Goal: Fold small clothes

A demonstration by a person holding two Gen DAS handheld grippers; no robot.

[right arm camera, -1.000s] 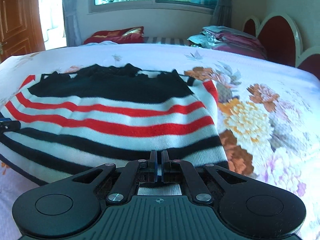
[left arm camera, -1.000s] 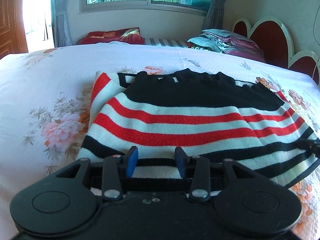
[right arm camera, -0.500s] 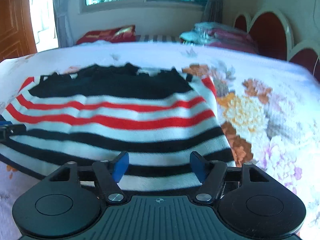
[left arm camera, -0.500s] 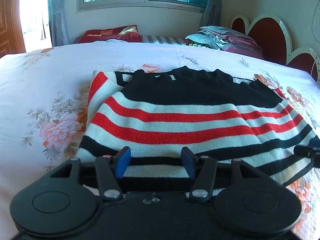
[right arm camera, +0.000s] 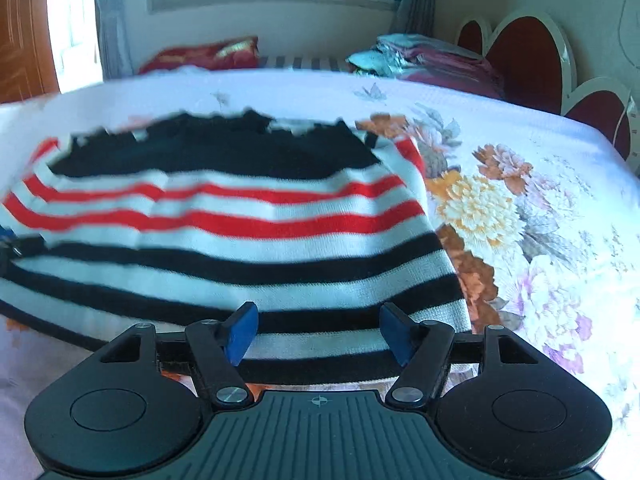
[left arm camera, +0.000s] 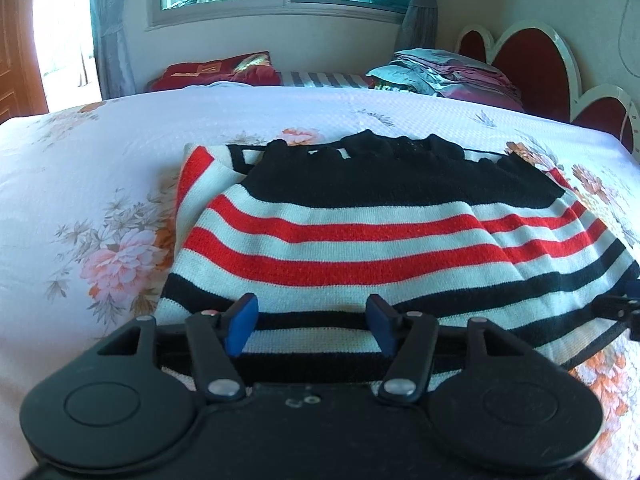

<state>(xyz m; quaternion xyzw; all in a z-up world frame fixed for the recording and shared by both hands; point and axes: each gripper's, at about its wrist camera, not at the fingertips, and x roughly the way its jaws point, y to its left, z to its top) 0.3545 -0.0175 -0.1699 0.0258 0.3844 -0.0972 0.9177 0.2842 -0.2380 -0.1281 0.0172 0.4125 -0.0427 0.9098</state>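
A small knitted sweater (left arm camera: 360,240) with black, white and red stripes lies folded flat on the floral bedspread (left arm camera: 100,184); its black part points toward the far side. My left gripper (left arm camera: 312,320) hovers over the sweater's near left hem, its jaws opening, with no cloth pinched between the blue pads (left arm camera: 240,322). In the right wrist view the same sweater (right arm camera: 240,232) fills the left half, and my right gripper (right arm camera: 320,330) stands open over its near right corner, holding nothing. The tip of the right gripper (left arm camera: 624,312) shows at the right edge of the left wrist view.
A pile of folded clothes (left arm camera: 440,74) sits at the far right of the bed by the red scalloped headboard (left arm camera: 532,64). A red pillow (left arm camera: 216,72) lies under the window. Bare bedspread (right arm camera: 540,220) stretches to the right of the sweater.
Both grippers have let go of the sweater's near hem: the right went from shut to wide open, the left spread wider. The cloth has settled flat on the bed.
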